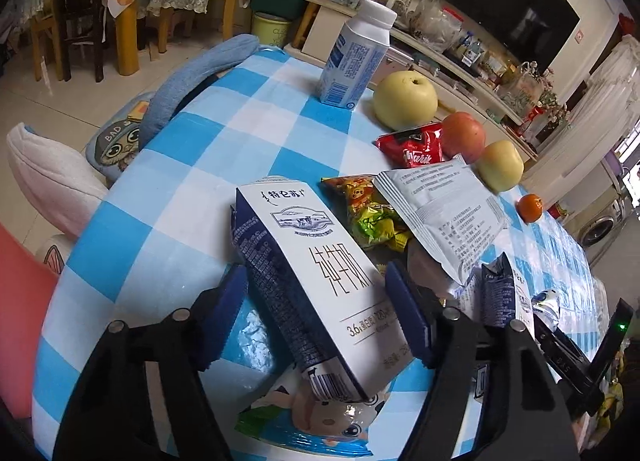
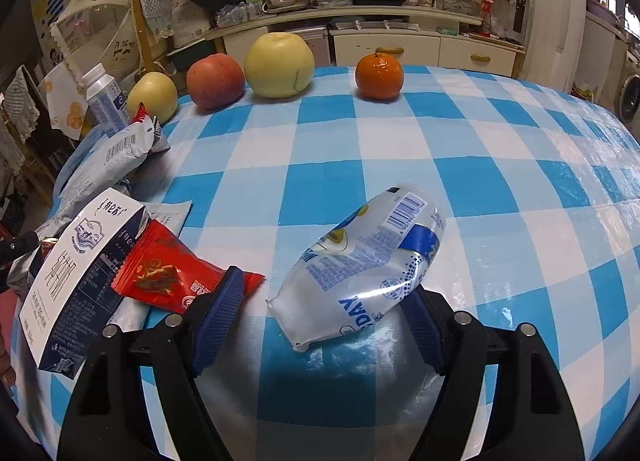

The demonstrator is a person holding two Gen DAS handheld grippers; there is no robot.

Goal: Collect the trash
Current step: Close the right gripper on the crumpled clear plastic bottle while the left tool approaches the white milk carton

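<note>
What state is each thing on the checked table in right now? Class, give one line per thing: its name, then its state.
milk carton: tilted, between the left gripper's open jaws
left gripper: open around the carton, no firm grip visible
silver pouch: crumpled, lying flat
right gripper: open around the pouch's near end
white bottle: upright, capped
red wrapper: lying flat beside a second carton
orange: whole, unpeeled

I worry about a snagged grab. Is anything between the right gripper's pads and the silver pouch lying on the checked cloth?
Nothing visible: the silver pouch lies between the right gripper's pads. The red packet touches the left pad's outer side, outside the gap.
</note>
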